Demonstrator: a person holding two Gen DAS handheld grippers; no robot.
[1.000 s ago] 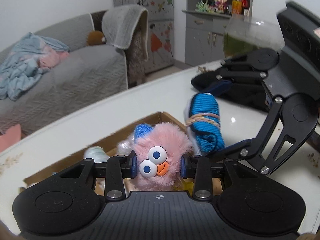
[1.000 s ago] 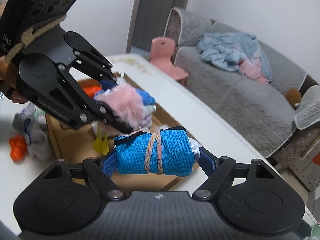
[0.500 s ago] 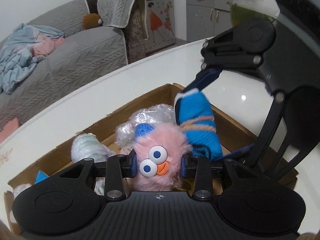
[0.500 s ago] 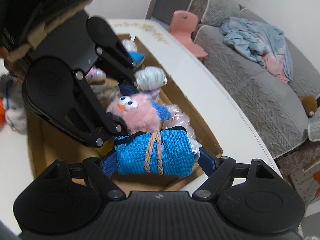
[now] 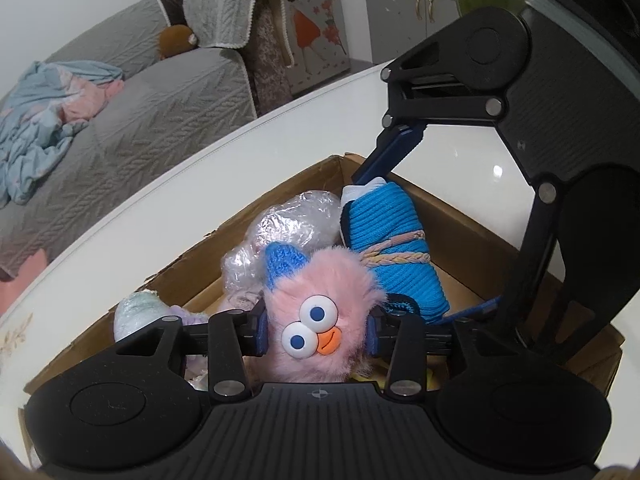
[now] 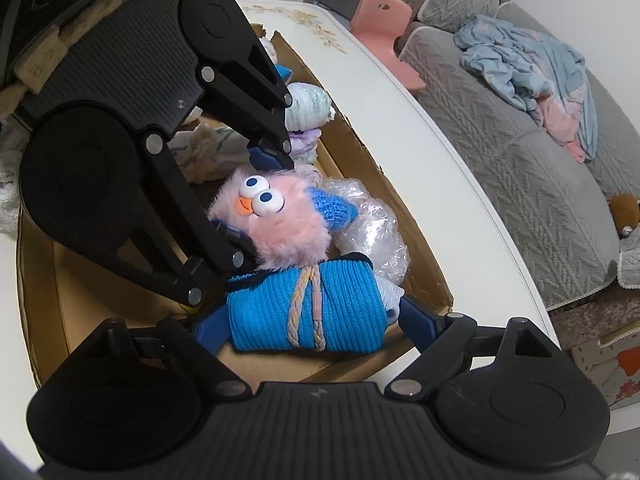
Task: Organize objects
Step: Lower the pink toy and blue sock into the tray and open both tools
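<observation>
My left gripper [image 5: 316, 332] is shut on a pink furry toy [image 5: 320, 312] with googly eyes, an orange beak and a blue knit ear. It holds the toy low inside an open cardboard box [image 5: 280, 192]. My right gripper [image 6: 308, 316] is shut on a blue knitted roll [image 6: 308, 308] tied with braided cord, also inside the box, touching the toy. The toy [image 6: 276, 220] and left gripper [image 6: 256, 204] show in the right wrist view; the roll [image 5: 392, 248] shows in the left wrist view.
The box [image 6: 400, 208] on the white table [image 6: 440, 136] also holds a clear plastic bundle [image 5: 292, 224], a pale rolled cloth [image 6: 308, 104] and other soft items. A grey sofa [image 5: 120, 108] with a blue blanket stands beyond the table edge. A pink chair [image 6: 384, 16] is nearby.
Both grippers have moved down into the box with their loads, the toy and the blue roll coming together. Neither grip has changed.
</observation>
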